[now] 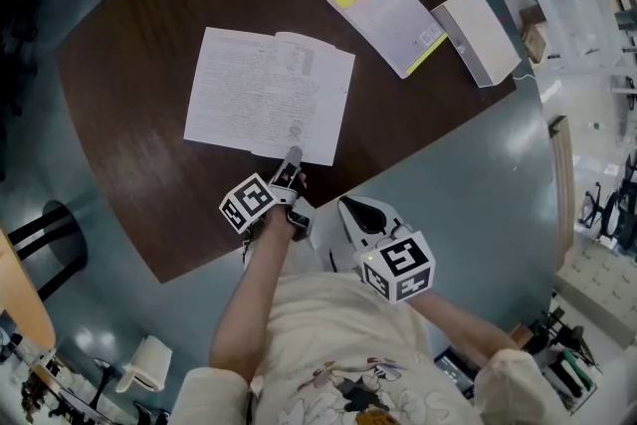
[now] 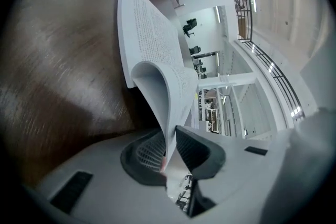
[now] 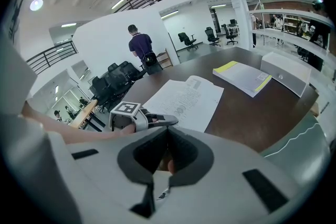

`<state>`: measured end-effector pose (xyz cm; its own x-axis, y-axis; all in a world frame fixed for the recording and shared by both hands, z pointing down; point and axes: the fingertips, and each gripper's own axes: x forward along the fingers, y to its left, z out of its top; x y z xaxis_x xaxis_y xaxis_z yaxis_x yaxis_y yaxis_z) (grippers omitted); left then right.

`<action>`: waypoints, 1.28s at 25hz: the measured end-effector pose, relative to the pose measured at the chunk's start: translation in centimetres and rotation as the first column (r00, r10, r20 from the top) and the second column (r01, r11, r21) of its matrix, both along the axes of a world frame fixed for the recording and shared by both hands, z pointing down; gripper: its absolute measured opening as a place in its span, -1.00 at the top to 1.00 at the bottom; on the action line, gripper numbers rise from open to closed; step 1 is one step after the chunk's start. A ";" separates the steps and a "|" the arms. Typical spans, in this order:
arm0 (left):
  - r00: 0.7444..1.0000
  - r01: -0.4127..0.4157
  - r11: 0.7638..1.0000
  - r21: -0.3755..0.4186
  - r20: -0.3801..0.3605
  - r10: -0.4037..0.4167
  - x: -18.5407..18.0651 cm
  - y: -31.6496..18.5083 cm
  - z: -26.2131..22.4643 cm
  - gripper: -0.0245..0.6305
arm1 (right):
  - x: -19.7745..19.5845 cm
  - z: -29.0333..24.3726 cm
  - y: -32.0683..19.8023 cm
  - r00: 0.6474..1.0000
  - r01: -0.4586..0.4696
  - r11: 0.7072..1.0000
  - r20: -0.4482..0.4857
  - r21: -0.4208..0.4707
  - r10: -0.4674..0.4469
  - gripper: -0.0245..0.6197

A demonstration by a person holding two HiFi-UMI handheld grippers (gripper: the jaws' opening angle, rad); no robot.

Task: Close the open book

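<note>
Pinching a page: left gripper point(image 2: 169, 152) has its dark ribbed pads point(image 2: 202, 152) clamped narrow on the near edge of one page point(image 2: 163, 97) of the open book point(image 1: 269, 95). The sheet curls up in a thin arc from the book into the fingers.

- Book lies flat, spread out mid-table, straight ahead of the left fingertips. White matte paper, dense small print, and the spine runs away from the fingers.
- Table point(image 1: 149, 114): dark brown wood grain, rounded corners, slight sheen.
- Ahead of the fingers and off to the right is a closed booklet point(image 1: 393, 15), pale cover with a yellow strip along one edge. A plain white rectangular box point(image 1: 478, 33) sits just beside it. Both are well apart from the book.
- Right gripper point(image 3: 167, 136): fingers pressed together, holding nothing. It hangs back off the table edge, behind and to the right of the left fingers, over the grey-blue floor point(image 1: 468, 184).
- Far beyond the table, a person point(image 3: 139, 47) in a dark top stands by black office chairs point(image 3: 113, 78).
</note>
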<state>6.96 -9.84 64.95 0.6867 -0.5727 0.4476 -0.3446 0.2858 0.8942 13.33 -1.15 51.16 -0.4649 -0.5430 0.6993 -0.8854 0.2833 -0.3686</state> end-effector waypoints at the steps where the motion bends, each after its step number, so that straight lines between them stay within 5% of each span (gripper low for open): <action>1: 1.000 0.009 1.000 -0.005 -0.017 -0.009 -0.1 0.0 -0.1 0.75 | 0.0 -0.1 0.0 1.000 0.000 1.000 0.000 0.001 0.000 0.90; 10: 0.980 0.077 0.997 0.001 -0.183 -0.076 -0.7 -0.7 -2.3 0.82 | 0.0 0.1 -0.5 1.000 0.017 1.000 -0.013 0.015 -0.016 0.90; 15: 0.930 0.165 0.983 -0.079 -0.320 -0.182 -1.4 -1.0 -3.0 0.83 | 0.5 0.4 -1.8 1.000 0.008 1.000 0.003 0.015 -0.008 0.90; 17: 0.902 0.198 0.974 -0.108 -0.368 -0.224 -1.7 -1.3 -3.2 0.83 | 0.9 0.9 -2.6 0.998 -0.028 0.999 0.064 -0.027 0.030 0.88; 21: 0.874 0.223 0.966 -0.128 -0.413 -0.256 -2.3 -1.6 -3.7 0.84 | 1.3 2.4 -4.4 0.983 -0.084 0.988 0.152 -0.127 0.103 0.37; 26: 0.856 0.234 0.962 -0.142 -0.439 -0.273 -2.6 -1.7 -3.8 0.84 | 1.5 4.9 -6.3 0.983 -0.103 0.979 0.135 -0.174 0.127 0.34; 32: 0.841 0.242 0.958 -0.153 -0.460 -0.286 -2.6 -1.8 -4.0 0.85 | 0.2 6.3 -7.1 0.933 -0.145 0.943 0.276 -0.300 0.231 0.30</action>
